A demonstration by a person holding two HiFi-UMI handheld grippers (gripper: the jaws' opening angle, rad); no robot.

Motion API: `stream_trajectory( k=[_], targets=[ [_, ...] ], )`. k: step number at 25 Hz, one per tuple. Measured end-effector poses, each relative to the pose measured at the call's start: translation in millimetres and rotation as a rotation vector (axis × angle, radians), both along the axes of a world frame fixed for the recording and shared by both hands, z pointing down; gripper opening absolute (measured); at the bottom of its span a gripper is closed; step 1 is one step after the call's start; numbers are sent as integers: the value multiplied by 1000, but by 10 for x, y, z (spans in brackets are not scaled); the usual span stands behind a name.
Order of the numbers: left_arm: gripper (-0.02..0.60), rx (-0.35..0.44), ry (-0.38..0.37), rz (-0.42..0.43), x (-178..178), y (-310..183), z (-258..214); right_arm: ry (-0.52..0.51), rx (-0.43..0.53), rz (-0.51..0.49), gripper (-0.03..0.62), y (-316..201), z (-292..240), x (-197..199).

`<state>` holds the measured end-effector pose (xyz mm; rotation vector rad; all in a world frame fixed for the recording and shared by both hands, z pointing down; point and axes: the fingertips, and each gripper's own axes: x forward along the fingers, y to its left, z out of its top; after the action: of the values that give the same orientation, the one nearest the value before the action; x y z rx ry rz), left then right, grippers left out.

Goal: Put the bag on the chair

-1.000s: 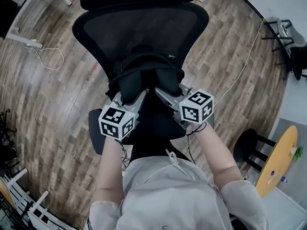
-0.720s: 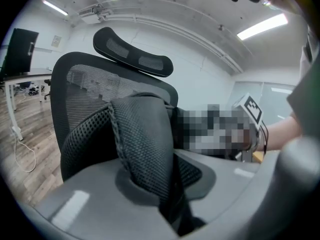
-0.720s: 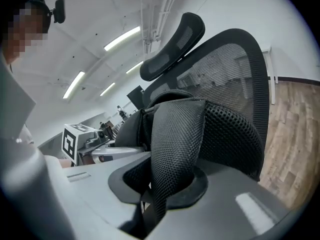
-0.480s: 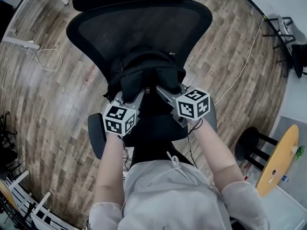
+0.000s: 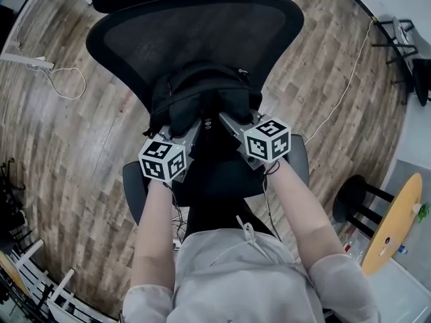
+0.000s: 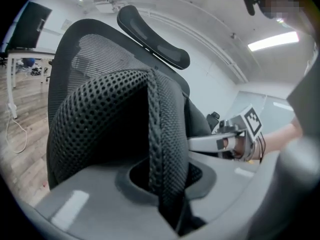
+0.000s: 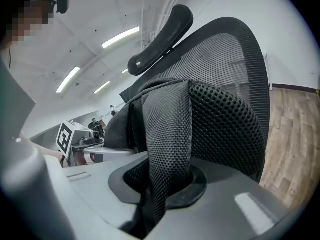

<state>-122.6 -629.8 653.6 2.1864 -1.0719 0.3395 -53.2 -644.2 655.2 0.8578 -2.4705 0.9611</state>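
- Holding the load are both tools: the left gripper [image 5: 192, 128] has its jaws clamped on one padded mesh shoulder strap [image 6: 165, 134], and the right gripper [image 5: 229, 121] is pinched on the other shoulder strap [image 7: 170, 134].
- Each strap runs straight through the throat of its jaws, so neither grip looks loose.
- The black backpack [image 5: 202, 96] sits at 12 o'clock from the two grippers, pressed close to the office chair's mesh backrest [image 5: 195, 39], which rises behind it, again at 12 o'clock.
- The seat [image 5: 222, 177] lies at 6 o'clock from the backpack, under the grippers, between the armrests at 9 o'clock [image 5: 133, 187] and 3 o'clock [image 5: 300, 167].
- Judged from this, the carry is done: the backpack is over the chair and up against the backrest.
- Whether its base already bears on the seat cannot be told; the grippers and the backpack itself hide that contact.
- Left to do, as it looks: settle the backpack fully, check it leans steadily, then release both straps and draw the grippers back toward 6 o'clock.
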Motion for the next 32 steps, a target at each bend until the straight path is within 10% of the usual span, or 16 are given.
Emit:
stream_trajectory(
  k=[25,32],
  targets=[
    [61,62,-69,-74,16,-210,471,70,137,48,49,-261,489,-13],
    [225,50,-183,-146,-98,37,441,161,51,84,214,36,599,208]
  ],
)
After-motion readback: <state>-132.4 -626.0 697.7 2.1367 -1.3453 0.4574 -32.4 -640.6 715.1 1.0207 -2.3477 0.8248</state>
